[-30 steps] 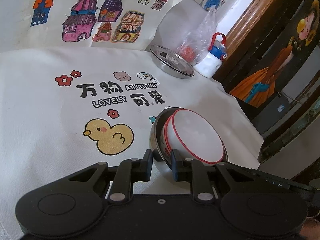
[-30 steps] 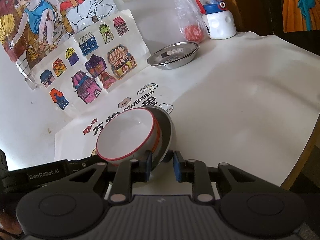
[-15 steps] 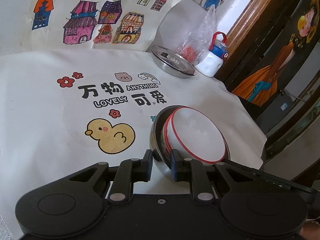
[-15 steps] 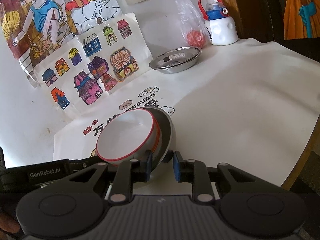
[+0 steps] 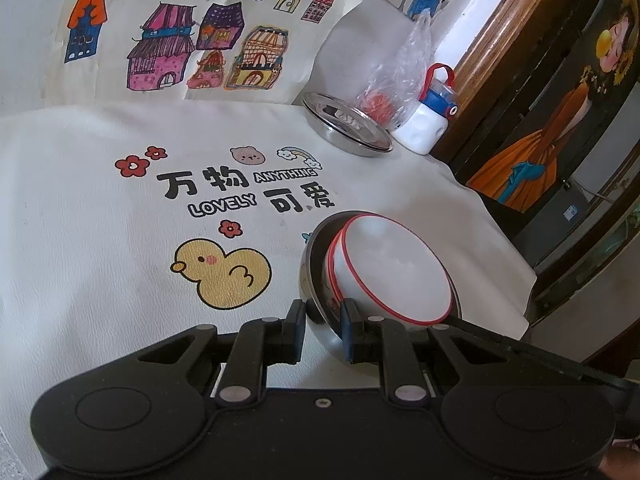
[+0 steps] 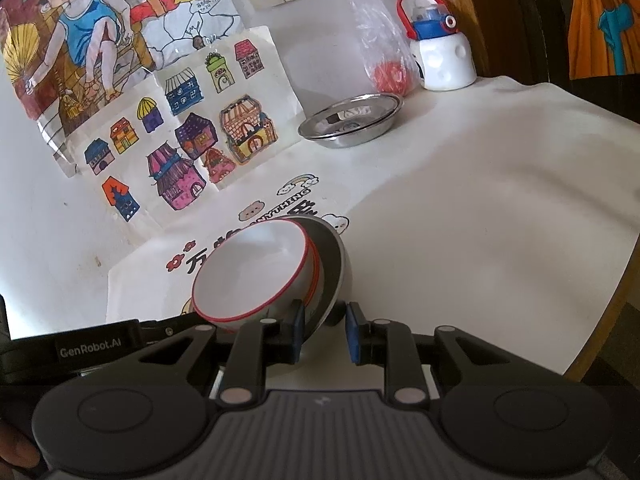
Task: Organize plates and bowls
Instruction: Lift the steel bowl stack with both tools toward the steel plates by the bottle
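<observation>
We see a bowl [image 5: 394,270] nested in a steel bowl [image 5: 314,276] near the tablecloth's [image 5: 100,240] front edge; far behind lies a steel plate [image 5: 346,126]; just right of it stands a plastic bag [image 5: 394,84], then a bottle [image 5: 426,128]; drawings [image 5: 200,40] lean behind.

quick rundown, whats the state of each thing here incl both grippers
white red-rimmed bowl: nested in the steel bowl, tilted
shiny steel bowl: tilted, rim pinched on both sides
left gripper: shut on steel bowl rim
right gripper: shut on steel bowl rim
flat steel plate: on table, upright
white bottle, blue cap: upright, capped
</observation>
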The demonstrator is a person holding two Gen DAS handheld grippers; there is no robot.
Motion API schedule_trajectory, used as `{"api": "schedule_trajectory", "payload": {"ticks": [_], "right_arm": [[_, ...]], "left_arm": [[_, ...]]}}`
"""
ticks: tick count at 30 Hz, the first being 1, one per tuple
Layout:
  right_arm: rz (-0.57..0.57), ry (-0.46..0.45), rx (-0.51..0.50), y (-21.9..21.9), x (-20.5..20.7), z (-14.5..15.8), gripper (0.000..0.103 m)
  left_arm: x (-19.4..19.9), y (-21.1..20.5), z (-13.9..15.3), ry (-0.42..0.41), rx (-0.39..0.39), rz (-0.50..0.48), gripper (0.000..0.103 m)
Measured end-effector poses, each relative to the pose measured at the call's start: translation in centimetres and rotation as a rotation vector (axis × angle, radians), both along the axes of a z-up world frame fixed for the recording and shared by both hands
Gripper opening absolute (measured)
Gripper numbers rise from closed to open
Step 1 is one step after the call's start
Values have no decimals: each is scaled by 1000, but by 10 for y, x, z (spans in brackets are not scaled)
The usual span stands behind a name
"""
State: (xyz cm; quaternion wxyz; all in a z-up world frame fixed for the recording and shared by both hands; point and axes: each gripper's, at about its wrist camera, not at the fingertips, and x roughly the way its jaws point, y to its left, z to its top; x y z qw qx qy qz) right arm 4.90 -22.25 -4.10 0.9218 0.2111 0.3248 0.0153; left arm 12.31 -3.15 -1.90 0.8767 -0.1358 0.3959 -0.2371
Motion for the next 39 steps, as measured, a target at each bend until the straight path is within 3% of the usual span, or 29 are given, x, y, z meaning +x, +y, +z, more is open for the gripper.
{"api": "schedule_trajectory", "payload": {"ticks": [3, 4, 5, 8, 10, 12, 26, 39], "right_arm": [[13, 18, 22, -5, 4, 0, 29], [10, 29, 26, -8, 7, 0, 38], [17, 37, 28, -10, 9, -1, 41], [52, 46, 36, -15, 15, -1, 42], [74, 39, 35, -15, 18, -2, 40], [102, 24, 49, -14, 19, -2, 26], [96, -62, -51, 1, 12, -3, 25], [63, -80, -80, 2, 7, -5, 24]], "left_arm": [[1, 0, 1, 4, 1, 0, 20], [2, 0, 1, 6, 2, 0, 20], [2, 0, 1, 7, 1, 2, 20], [3, 0, 1, 4, 8, 2, 20], [4, 0, 2, 4, 8, 1, 20], [4, 0, 2, -2, 14, 5, 21], [2, -1, 2, -31, 22, 0, 21], [0, -9, 4, -56, 66, -6, 21]]}}
